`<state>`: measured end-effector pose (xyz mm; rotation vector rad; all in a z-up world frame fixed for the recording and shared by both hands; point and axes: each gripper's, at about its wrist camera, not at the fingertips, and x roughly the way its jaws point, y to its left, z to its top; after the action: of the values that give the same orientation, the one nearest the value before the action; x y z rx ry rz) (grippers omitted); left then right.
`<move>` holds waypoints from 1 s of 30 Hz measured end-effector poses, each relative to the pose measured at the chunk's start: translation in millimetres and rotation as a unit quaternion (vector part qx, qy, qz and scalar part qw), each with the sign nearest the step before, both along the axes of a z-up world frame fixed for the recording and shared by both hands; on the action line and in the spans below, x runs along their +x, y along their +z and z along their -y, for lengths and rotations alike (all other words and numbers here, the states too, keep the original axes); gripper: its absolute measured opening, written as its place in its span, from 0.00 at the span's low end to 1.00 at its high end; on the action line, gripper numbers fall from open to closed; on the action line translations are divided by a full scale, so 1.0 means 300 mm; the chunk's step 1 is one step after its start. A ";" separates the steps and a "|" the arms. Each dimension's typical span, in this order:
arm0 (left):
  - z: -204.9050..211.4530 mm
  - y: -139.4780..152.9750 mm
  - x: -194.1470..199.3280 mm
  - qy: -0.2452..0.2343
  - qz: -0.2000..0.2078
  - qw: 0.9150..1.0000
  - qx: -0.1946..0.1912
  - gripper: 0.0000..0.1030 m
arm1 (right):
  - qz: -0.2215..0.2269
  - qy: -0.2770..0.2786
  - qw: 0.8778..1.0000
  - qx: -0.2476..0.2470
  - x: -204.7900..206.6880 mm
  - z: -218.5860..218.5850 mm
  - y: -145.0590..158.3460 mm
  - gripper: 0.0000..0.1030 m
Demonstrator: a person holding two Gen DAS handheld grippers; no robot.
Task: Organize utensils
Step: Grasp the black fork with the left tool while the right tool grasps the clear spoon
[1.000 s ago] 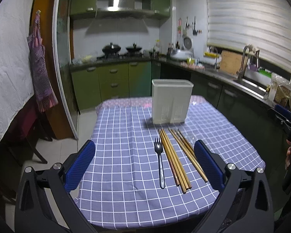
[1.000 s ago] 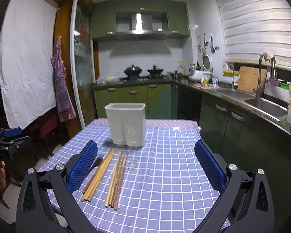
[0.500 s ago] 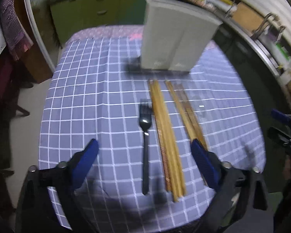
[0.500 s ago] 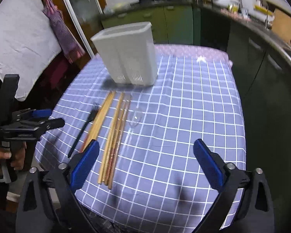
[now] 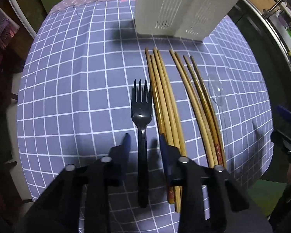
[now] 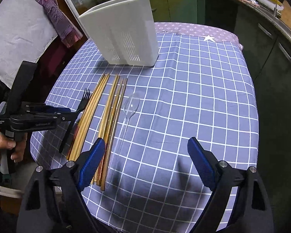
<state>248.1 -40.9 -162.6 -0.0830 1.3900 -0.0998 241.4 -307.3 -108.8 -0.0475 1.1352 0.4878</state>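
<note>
L gripper [image 5: 143, 138] seen closing astride fork [image 5: 142, 114] handle, pads not yet pressing. R gripper [image 6: 145, 153] closing, nothing between. Clear spoon [image 6: 132, 104] plainer in R view.

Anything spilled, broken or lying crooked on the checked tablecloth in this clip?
Nothing stands out. The black plastic fork, the wooden chopsticks and the clear plastic spoon lie roughly parallel in front of the upright white plastic utensil holder. The left hand-held gripper is closing, the fork's handle between its fingers.
</note>
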 end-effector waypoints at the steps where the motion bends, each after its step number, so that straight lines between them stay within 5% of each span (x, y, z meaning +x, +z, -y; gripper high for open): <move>1: 0.001 -0.006 0.006 0.000 -0.003 1.000 0.003 0.21 | -0.001 0.001 1.000 -0.001 0.002 0.000 -0.001 0.84; 13: 0.040 -0.039 0.061 -0.003 -0.010 1.000 0.026 0.08 | -0.011 0.008 1.000 -0.017 0.014 -0.027 -0.020 0.83; 30: -0.080 0.086 -0.027 0.003 0.074 0.997 0.030 0.08 | -0.130 0.025 0.989 -0.061 0.165 -0.251 -0.121 0.27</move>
<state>239.9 -16.9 -136.9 -0.0289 1.2444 -0.0587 290.9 -232.1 -145.2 -0.1219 1.4212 0.4786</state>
